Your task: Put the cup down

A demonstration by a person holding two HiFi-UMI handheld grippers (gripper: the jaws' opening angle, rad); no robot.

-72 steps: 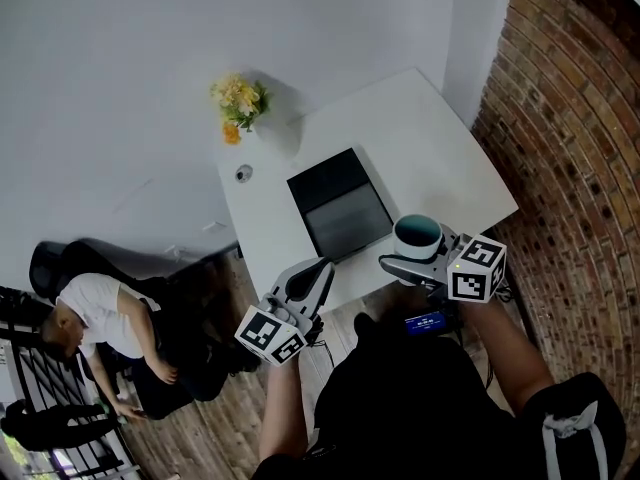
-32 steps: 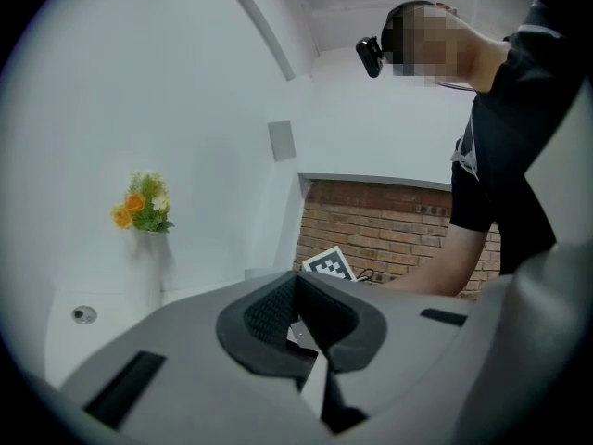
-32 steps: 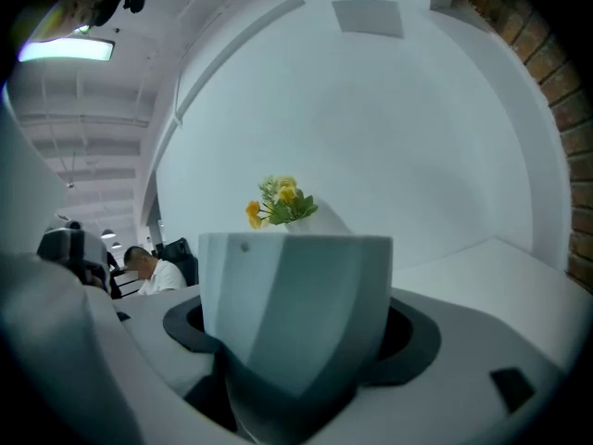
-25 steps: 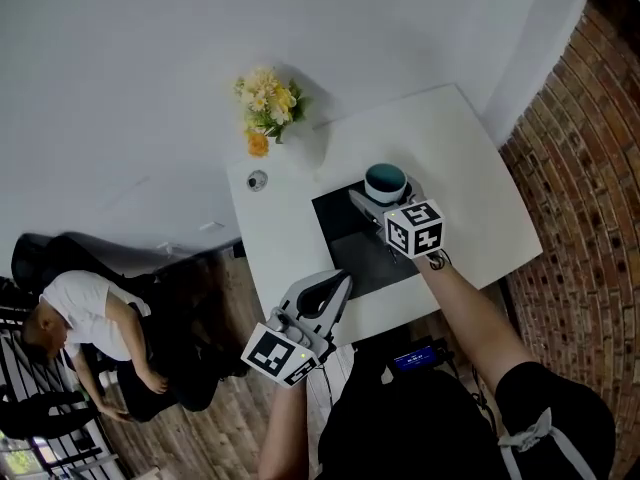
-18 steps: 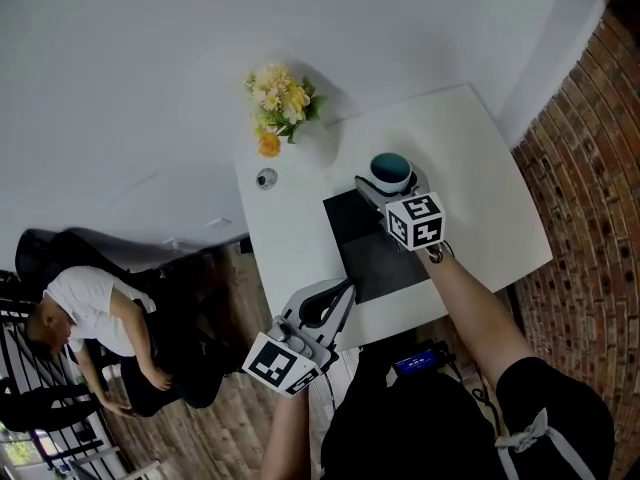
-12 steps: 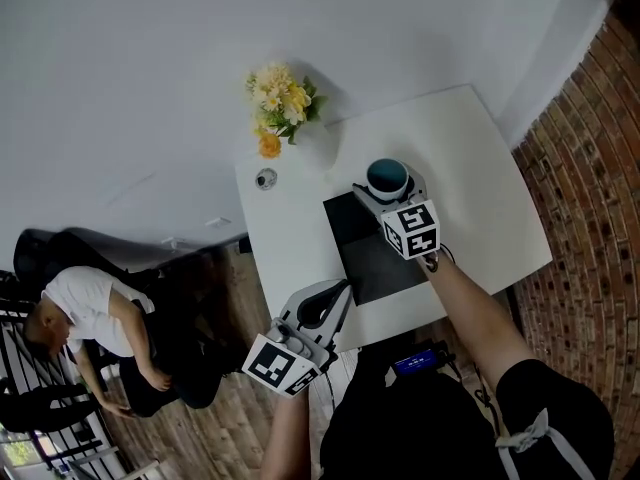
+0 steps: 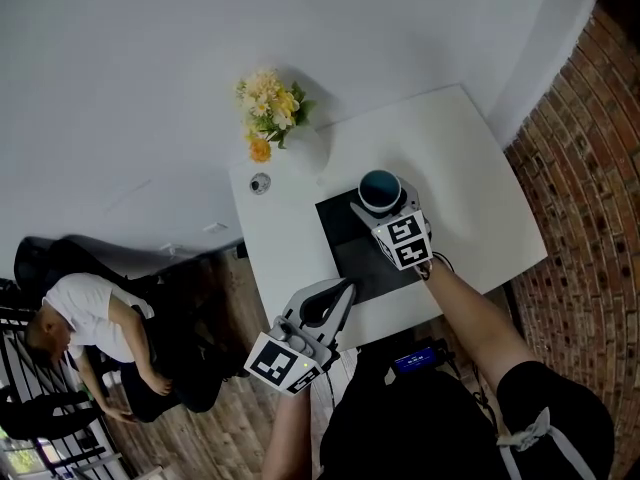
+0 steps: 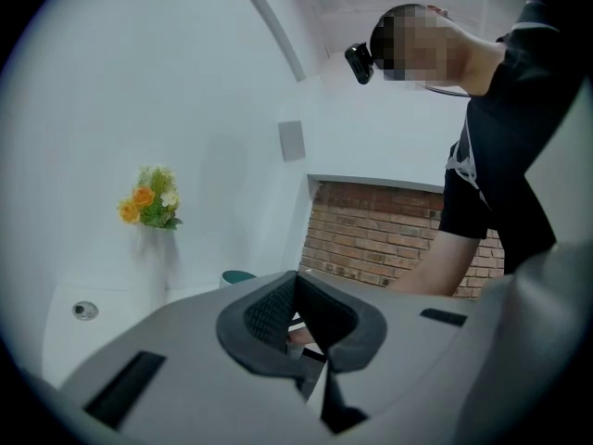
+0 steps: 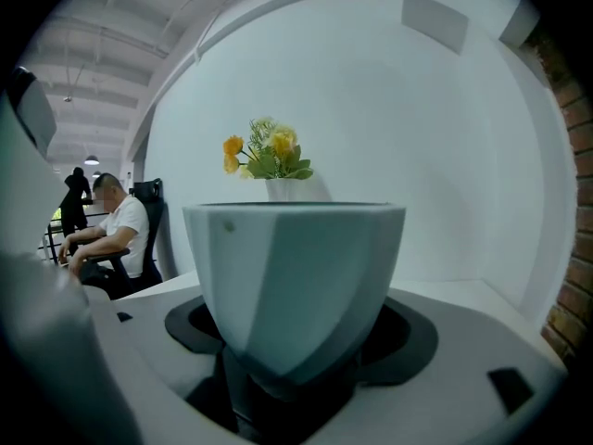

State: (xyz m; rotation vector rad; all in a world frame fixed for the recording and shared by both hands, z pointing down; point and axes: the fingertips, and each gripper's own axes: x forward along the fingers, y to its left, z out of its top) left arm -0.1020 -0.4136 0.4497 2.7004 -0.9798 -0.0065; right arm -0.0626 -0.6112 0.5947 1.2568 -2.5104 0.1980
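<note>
A white table [image 7: 470,168] carries a black mat [image 7: 345,238] toward its near edge. The right tongs [image 7: 374,204] clasp a teal cup [image 7: 380,188] at the mat's far right corner. The left tongs [image 7: 335,293], closed and empty, hover at the table's near edge.

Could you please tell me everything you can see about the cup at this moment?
The cup is pale blue-grey outside with flat, faceted sides that taper to a narrow base, and dark teal inside. It has a ceramic look, and no handle shows. It stands upright, gripped low down by the right tongs, over the far end of the black mat. Whether its base touches the mat cannot be told.
</note>
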